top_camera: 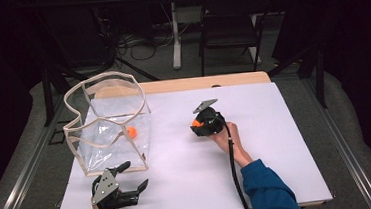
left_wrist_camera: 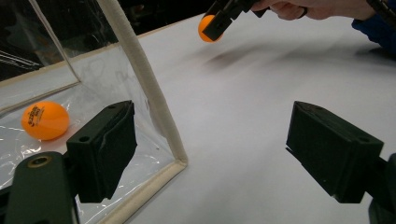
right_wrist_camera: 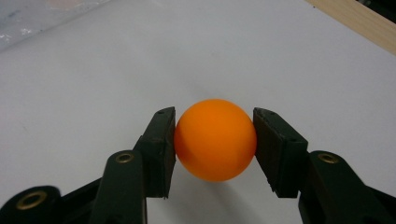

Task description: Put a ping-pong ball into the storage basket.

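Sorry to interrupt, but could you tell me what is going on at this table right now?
A person is working with two tools. The right hand-held gripper is clamped on an orange ping-pong ball just above the white table. The left hand-held gripper sits open near the front corner of a clear plastic bag with a cream rim, which already holds a second orange ball.

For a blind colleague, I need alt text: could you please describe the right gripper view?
The right hand-held gripper holds an orange ball between its two black jaws, whose pads press on the ball's left and right sides. Behind it lies a white table surface, with a wooden edge at the upper right.
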Available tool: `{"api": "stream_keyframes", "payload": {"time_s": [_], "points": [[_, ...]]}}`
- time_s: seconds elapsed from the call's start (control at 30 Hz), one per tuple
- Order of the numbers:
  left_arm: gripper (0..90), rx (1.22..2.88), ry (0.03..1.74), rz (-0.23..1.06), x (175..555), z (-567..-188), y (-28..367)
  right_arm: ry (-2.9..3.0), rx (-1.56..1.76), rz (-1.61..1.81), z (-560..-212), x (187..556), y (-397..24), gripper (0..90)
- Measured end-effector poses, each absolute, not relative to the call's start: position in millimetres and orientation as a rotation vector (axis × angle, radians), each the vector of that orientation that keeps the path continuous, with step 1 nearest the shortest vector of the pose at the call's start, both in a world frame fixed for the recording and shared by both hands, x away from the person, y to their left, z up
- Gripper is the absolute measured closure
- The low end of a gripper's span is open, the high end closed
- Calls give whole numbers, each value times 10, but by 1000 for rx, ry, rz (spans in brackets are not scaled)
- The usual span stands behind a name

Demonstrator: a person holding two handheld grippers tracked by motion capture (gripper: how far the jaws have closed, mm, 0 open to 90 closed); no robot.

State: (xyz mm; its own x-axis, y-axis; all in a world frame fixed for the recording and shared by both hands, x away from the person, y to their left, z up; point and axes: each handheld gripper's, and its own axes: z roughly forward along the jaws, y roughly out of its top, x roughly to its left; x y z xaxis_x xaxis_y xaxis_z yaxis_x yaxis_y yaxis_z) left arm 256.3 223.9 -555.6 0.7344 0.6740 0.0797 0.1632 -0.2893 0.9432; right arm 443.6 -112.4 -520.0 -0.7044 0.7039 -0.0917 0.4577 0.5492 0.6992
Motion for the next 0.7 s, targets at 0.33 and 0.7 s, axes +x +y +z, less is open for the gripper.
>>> {"api": "stream_keyframes", "payload": {"time_s": [0.33, 0.7], "points": [[159, 1827, 656, 576, 2564, -5558, 2237, 2404, 929, 960, -5101, 4374, -1156, 506], [159, 1828, 656, 581, 2570, -5557, 2241, 2378, 926, 994, -5009, 4321, -1206, 507]]}}
